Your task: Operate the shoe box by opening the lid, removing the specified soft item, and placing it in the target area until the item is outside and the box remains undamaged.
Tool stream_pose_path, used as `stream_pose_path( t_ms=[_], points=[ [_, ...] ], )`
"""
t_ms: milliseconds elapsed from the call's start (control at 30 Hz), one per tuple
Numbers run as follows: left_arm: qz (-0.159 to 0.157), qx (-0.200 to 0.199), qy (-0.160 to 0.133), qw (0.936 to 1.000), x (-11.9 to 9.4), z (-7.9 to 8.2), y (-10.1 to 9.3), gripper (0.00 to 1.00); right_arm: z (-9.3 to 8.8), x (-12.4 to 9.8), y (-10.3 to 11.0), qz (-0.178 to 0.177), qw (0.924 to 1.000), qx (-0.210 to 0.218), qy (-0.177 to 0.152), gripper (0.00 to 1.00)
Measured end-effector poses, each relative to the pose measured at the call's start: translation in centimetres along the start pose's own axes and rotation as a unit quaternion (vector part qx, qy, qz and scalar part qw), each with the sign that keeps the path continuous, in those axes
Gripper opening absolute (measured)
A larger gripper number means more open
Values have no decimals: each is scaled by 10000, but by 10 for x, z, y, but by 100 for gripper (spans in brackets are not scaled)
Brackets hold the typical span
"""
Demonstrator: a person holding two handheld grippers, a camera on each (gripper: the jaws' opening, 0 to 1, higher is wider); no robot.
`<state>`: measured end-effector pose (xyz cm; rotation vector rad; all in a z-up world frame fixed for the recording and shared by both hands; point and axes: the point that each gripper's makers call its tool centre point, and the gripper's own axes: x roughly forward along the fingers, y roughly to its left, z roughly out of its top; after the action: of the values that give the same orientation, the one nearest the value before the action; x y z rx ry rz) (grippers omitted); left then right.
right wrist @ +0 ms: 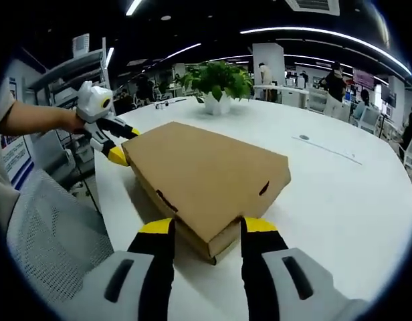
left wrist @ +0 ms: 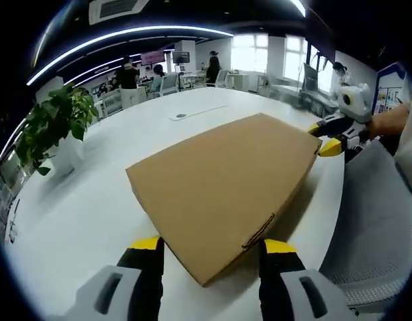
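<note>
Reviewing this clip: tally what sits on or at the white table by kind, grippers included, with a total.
Cardboard shoe box, lid closed: 1
Potted plant: 1
Grippers at the box corners: 2, left gripper and right gripper
Mesh chair beside the table: 1
Total: 5

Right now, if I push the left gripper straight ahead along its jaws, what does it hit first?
Most likely the near corner of the closed cardboard box, which sits between the left gripper jaws. Exact gap is unclear.
</note>
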<state>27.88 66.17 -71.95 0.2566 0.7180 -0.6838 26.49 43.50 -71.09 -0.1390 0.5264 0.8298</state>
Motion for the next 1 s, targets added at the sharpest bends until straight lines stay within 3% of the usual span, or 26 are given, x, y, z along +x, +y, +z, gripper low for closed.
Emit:
stream_pose_path(
  t_ms=[200, 333, 533, 633, 867, 1000],
  points=[
    [34, -92, -45, 9999, -1, -1, -1, 56, 0, 1, -2, -54, 9998, -160, -49, 36],
    [125, 64, -61, 9999, -4, -5, -1, 51, 0, 0, -3, -62, 9998, -197, -60, 35],
    [295, -170, -184, 9993, -12, -10, -1, 44, -4, 0, -3, -122, 9996, -229, -54, 34],
    [315, -156, -202, 9992, -13, -11, -5, 46, -12, -3, -3, -120, 9996, -235, 35, 29],
    [352, -332, -198, 9986, -11, -9, -9, 52, -8, -4, 2, -70, 10000, -48, -18, 32],
    [413, -81, -76, 9991, -13, -10, -9, 51, -4, -7, 4, -73, 10000, -11, -56, 33]
  ],
)
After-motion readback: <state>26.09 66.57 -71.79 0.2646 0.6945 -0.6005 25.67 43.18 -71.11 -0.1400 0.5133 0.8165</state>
